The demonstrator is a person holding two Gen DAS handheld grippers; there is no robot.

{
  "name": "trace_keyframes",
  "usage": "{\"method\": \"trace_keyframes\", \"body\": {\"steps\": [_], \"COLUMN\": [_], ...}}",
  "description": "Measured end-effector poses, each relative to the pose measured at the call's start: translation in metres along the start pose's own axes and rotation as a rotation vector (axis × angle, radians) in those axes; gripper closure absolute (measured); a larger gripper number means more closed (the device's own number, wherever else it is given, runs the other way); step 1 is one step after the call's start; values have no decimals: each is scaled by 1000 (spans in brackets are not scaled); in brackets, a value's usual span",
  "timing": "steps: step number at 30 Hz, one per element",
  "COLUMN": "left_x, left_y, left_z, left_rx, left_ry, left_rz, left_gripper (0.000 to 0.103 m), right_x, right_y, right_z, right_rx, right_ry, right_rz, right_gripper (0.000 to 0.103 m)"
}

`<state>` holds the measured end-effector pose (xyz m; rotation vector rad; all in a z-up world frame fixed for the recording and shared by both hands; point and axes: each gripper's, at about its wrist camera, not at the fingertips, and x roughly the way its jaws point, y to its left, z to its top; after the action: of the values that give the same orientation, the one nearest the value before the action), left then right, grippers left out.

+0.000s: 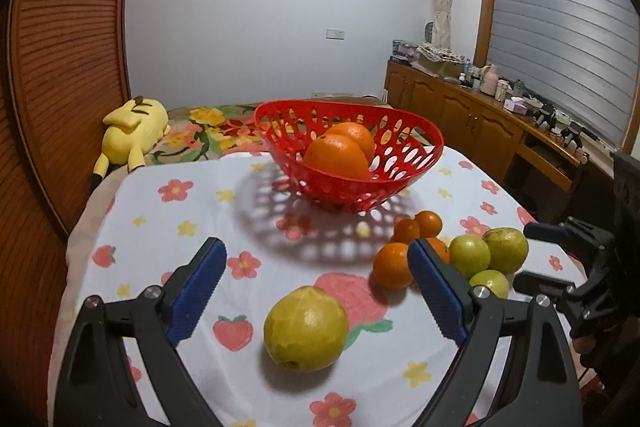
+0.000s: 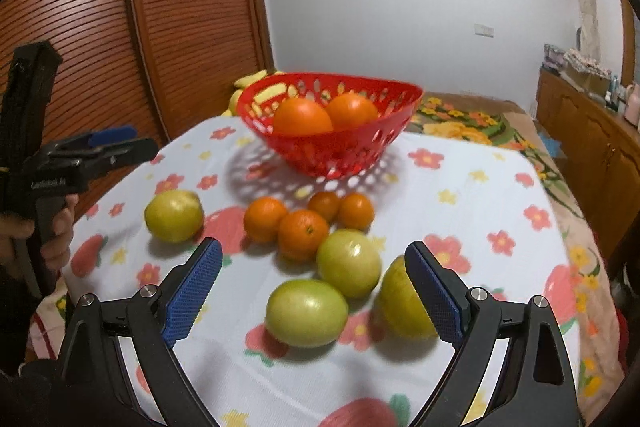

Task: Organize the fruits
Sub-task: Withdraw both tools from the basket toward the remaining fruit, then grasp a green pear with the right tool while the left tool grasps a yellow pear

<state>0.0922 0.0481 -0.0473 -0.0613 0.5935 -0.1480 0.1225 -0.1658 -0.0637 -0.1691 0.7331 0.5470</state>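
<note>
On the flowered tablecloth (image 1: 168, 227), near the red perforated plastic basket (image 1: 400, 171) holding two oranges, loose fruit waits. Both claws gape wide and empty: the left gripper (image 1: 316, 287) frames a lone yellow-green guava (image 1: 306, 329), the right gripper (image 2: 314, 291) probably the nearest green one (image 2: 306, 313). Centre each fruit, then close gently.

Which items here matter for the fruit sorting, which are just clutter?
Job:
red basket
two big oranges
four small oranges
four green fruits

Clutter:
yellow plush toy
sideboard items
floral cloth
</note>
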Motion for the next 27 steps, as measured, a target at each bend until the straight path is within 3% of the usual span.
{"method": "trace_keyframes", "body": {"steps": [9,17,27], "left_x": [14,26,38], "left_y": [10,13,12], "left_z": [-18,-28,-39], "left_rx": [11,8,-8], "left_ry": [44,88,138], "left_rz": [32,8,-39], "left_gripper": [10,10,13], "right_x": [17,28,39], "right_y": [3,3,7], "right_z": [-24,-34,-34], "right_rx": [6,-1,-28], "right_ry": [55,98,148], "right_rz": [21,12,-10], "right_gripper": [17,24,44]}}
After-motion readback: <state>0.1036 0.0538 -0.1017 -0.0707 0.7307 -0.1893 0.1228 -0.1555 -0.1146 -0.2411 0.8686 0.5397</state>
